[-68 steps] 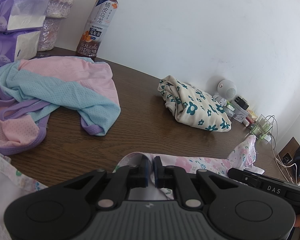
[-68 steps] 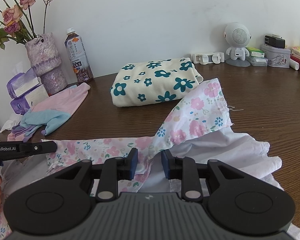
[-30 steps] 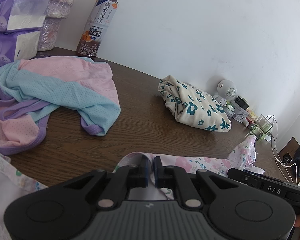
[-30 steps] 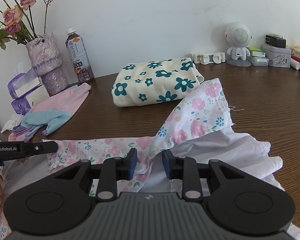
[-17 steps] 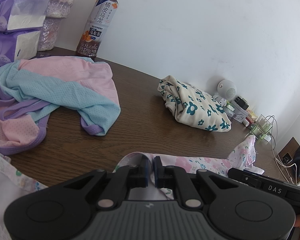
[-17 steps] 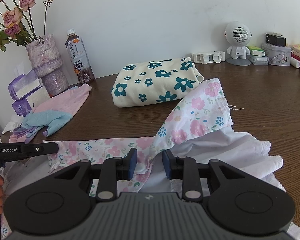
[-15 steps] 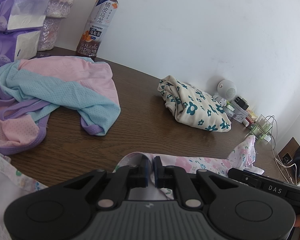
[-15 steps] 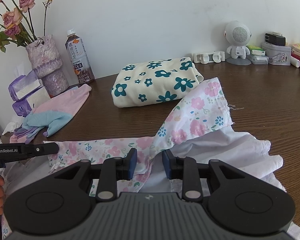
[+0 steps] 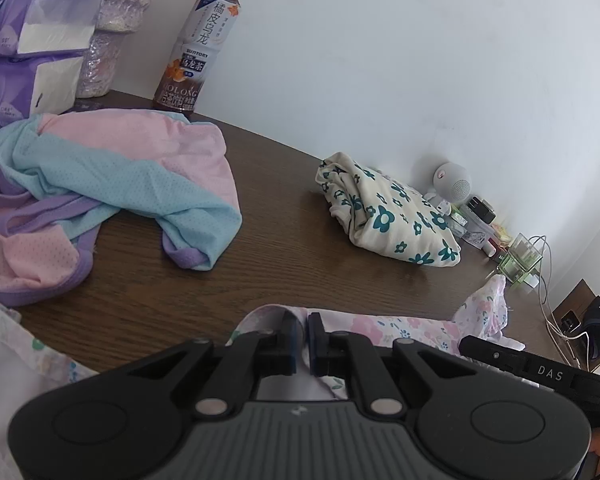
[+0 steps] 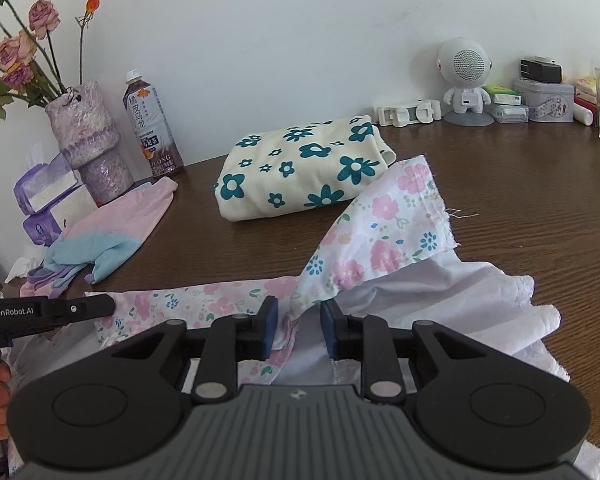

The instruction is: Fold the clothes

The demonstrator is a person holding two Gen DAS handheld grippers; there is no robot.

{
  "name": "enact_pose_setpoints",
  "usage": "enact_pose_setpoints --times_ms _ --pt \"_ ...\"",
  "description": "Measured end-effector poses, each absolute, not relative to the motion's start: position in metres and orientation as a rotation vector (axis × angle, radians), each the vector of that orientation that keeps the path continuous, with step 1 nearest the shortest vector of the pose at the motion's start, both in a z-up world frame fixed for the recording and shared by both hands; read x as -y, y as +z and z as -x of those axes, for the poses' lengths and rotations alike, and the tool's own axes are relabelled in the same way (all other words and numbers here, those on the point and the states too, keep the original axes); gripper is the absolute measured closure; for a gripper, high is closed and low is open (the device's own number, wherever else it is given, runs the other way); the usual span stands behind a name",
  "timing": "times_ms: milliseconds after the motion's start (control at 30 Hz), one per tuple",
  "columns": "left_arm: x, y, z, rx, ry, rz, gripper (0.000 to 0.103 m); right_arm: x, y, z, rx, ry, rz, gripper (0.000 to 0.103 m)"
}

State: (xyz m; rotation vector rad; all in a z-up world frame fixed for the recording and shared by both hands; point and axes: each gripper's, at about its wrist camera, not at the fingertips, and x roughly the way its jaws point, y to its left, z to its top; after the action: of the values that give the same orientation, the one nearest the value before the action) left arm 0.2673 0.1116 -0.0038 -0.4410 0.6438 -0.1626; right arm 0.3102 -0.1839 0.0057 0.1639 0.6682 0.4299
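Left tool (image 9: 303, 338) pinches the floral garment (image 10: 384, 228); right tool (image 10: 296, 330), closing around its fold (pads not yet gripping), should bite squarely before lifting.

- The tea bottle (image 9: 198, 42) carries large Chinese characters "橘皮乌龙" down its white label, "SUNTORY" below them, and "OOLONG" across the brown lower band.
- The same bottle in the right wrist view (image 10: 151, 128) shows the characters again and "LONG" near its base.
- The left gripper's (image 10: 48, 312) black side bar reads "GenRobot.AI".
- The right gripper's (image 9: 540, 372) black bar reads "DAS".
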Motion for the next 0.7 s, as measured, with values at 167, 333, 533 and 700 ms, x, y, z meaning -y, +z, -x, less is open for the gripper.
enact_pose_setpoints --times_ms 167,333,533,700 --pt "-0.113 -0.004 -0.267 -0.644 -0.168 0.445 0.1 0.19 0.007 -0.31 -0.646 0.417 -0.193 0.087" --pt "-0.115 -0.005 -0.269 -0.648 -0.166 0.456 0.102 0.201 0.008 -0.316 -0.642 0.37 -0.219 0.086" --pt "-0.116 -0.004 -0.276 -0.648 -0.154 0.441 0.102 0.196 0.004 -0.324 -0.669 0.354 -0.206 0.091" --pt "-0.116 -0.004 -0.282 -0.648 -0.148 0.429 0.101 0.195 0.004 -0.33 -0.675 0.353 -0.201 0.091"
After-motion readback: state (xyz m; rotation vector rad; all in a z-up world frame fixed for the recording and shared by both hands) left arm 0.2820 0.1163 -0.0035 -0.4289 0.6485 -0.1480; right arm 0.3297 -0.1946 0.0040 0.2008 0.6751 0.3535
